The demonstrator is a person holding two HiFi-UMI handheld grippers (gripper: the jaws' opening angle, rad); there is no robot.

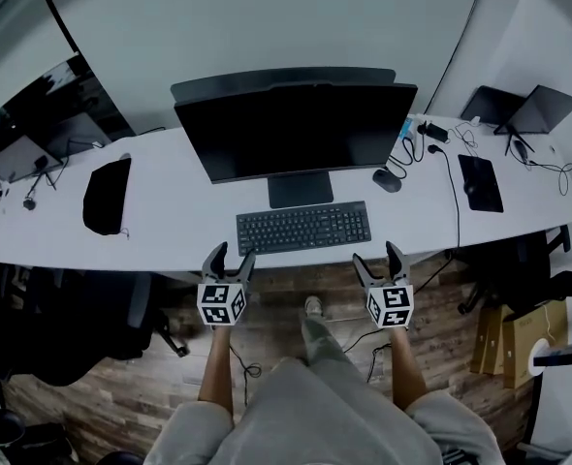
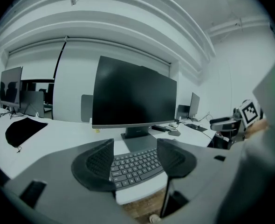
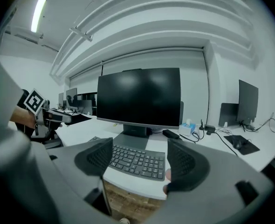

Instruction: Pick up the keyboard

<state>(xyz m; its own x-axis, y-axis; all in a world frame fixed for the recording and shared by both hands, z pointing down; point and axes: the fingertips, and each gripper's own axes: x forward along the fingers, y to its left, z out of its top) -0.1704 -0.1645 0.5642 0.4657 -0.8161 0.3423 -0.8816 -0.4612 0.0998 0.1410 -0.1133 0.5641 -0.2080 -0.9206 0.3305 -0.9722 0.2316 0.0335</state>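
surface: white desk (image 1: pixel 170 177) | on it: keyboard (image 1: pixel 303 227), monitor (image 1: pixel 296 129), mouse (image 1: pixel 387 180), black bag (image 1: pixel 107 195), mouse pad (image 1: pixel 481 183)

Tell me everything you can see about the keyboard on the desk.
The keyboard is a dark, flat, plastic-looking slab with a number pad. It lies level on the white desk near the front edge, just before the monitor stand. Only the desk touches it; the left gripper and right gripper hang open short of it.
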